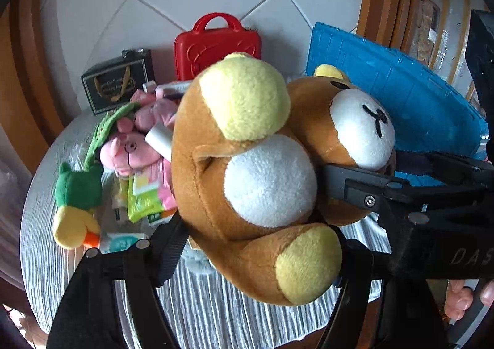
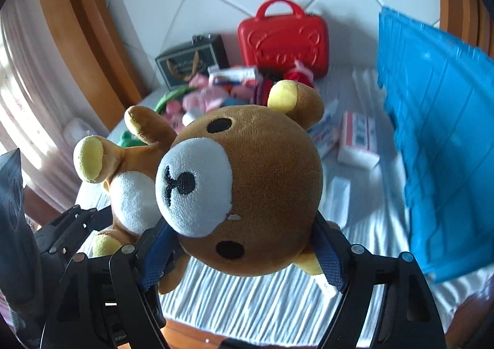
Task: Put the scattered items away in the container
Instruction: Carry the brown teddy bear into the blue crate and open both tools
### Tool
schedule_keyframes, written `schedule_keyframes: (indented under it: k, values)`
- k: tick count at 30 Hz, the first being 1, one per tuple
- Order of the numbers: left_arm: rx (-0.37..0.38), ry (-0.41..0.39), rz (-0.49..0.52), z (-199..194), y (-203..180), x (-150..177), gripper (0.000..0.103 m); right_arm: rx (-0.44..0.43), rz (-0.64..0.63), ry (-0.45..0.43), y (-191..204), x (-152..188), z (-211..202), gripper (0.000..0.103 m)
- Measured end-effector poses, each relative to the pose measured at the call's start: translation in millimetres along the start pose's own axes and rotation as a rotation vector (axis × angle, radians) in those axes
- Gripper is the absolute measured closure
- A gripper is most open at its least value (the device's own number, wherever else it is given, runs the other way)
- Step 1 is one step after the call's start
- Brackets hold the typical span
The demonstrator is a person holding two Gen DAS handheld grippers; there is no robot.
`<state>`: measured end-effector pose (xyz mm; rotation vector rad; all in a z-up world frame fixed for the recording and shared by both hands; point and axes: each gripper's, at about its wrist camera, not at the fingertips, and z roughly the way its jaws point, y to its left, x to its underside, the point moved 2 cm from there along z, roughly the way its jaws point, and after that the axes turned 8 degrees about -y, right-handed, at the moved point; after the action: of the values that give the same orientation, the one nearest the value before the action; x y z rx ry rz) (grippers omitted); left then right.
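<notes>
White wall tiles, wood trim and a round table under a pale ribbed cloth (image 1: 216, 312) form the setting.

Left wrist view — brown plush bear with yellow paw pads and a white belly (image 1: 262, 182), held clear of the table. Left gripper (image 1: 256, 244): closed on the bear's lower body, one blue-padded finger at each side. Right gripper (image 1: 355, 176): enters from the right, clamped at the bear's head. Only this view shows the leftover pile in detail: green and yellow plush duck (image 1: 77, 194), pink plush pigs (image 1: 132, 151), green packets. Behind them stand a dark gift bag (image 1: 119, 83) and a red plastic toy case (image 1: 216, 46). Blue ribbed plastic crate (image 1: 401, 96), the container, stands at the right, beyond the bear.

Right wrist view — right gripper (image 2: 244, 253): blue pads pressed on either side of the bear's round head, face turned sideways. The body hangs away to the left, where the left gripper's linkage shows. Only this view shows the white tissue packs (image 2: 358, 139) lying near the crate's wall (image 2: 438, 133).

Handling advice: the bear is soft and bulky, so both grips want to hold together. It should be raised above the crate rim before crossing, then both let go at once inside — a limb caught on the wall could tip it out.
</notes>
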<state>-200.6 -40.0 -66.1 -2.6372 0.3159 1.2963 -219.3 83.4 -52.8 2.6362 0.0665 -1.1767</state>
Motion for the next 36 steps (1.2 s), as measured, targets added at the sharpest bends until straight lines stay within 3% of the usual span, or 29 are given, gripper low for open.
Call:
schedule_keyframes:
  k: [11, 21, 30, 36]
  values:
    - [0.095, -0.171, 0.107, -4.8, -40.4, -113.7, 0.030, 0.114, -0.006, -0.185, -27.7, -100.5, -45.7, 0.021]
    - [0.168, -0.203, 0.179, 15.7, -148.8, -196.3, 0.029, 0.224, -0.008, -0.278, -103.6, -153.4, -108.0, 0.021]
    - [0.200, -0.157, 0.239, 96.6, -316.4, -272.6, 0.029, 0.259, 0.053, -0.275, -281.9, -205.3, -143.4, 0.021]
    - [0.175, 0.010, 0.249, 187.1, -404.4, -303.5, 0.028, 0.236, 0.120, -0.171, -408.1, -234.3, -127.2, 0.021]
